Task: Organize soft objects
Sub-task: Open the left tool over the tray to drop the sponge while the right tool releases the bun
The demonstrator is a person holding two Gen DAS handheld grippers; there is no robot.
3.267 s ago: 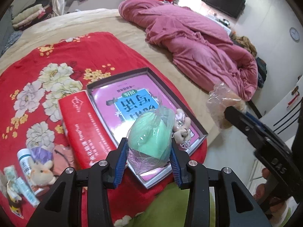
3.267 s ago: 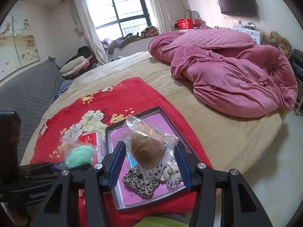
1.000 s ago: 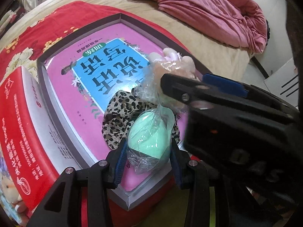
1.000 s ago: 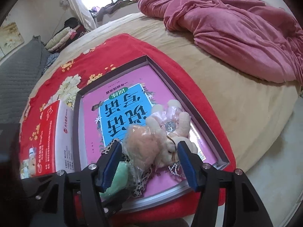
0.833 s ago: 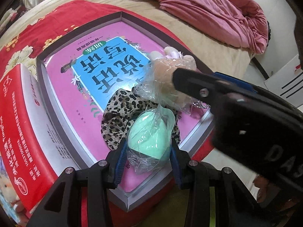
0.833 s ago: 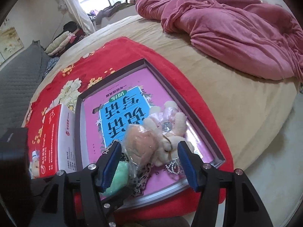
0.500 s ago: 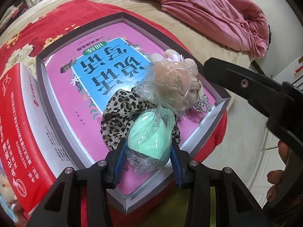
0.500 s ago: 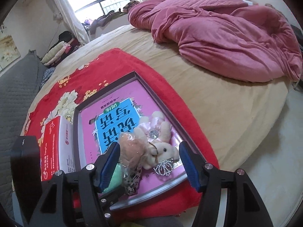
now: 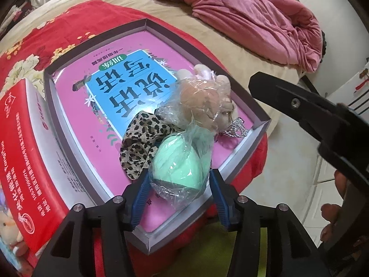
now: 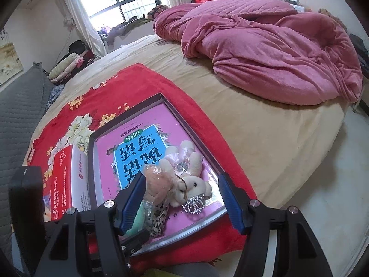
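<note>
My left claw (image 9: pixel 178 185) is opening. The green ball (image 9: pixel 178 161), wrapped in clear plastic, sits between its blue pads (image 9: pixel 141 192); the left pad looks to be against the wrap, and a narrow gap shows at the right pad, so I treat the grip as released. The ball rests inside the tray (image 9: pixel 261 121), at the tray's 6 o'clock corner in the left wrist view.

At 12 o'clock from the ball, touching its wrap, lies the tan ball (image 9: pixel 200 101), also in plastic. At 10 o'clock from the green ball lies the leopard cloth (image 9: pixel 140 138), partly under it. A plush bunny (image 10: pixel 189 185) and a small tiara (image 10: pixel 193 205) lie just beside the tan ball.

My right claw (image 10: pixel 181 198) is above the tray with its jaws spread and nothing gripped. The tan ball is near its left pad; I cannot tell whether they touch.

The tray stands on a red blanket (image 10: pixel 138 80) on the bed (image 10: pixel 265 127). A red box (image 9: pixel 16 150) lies against the tray's 9 o'clock side.
</note>
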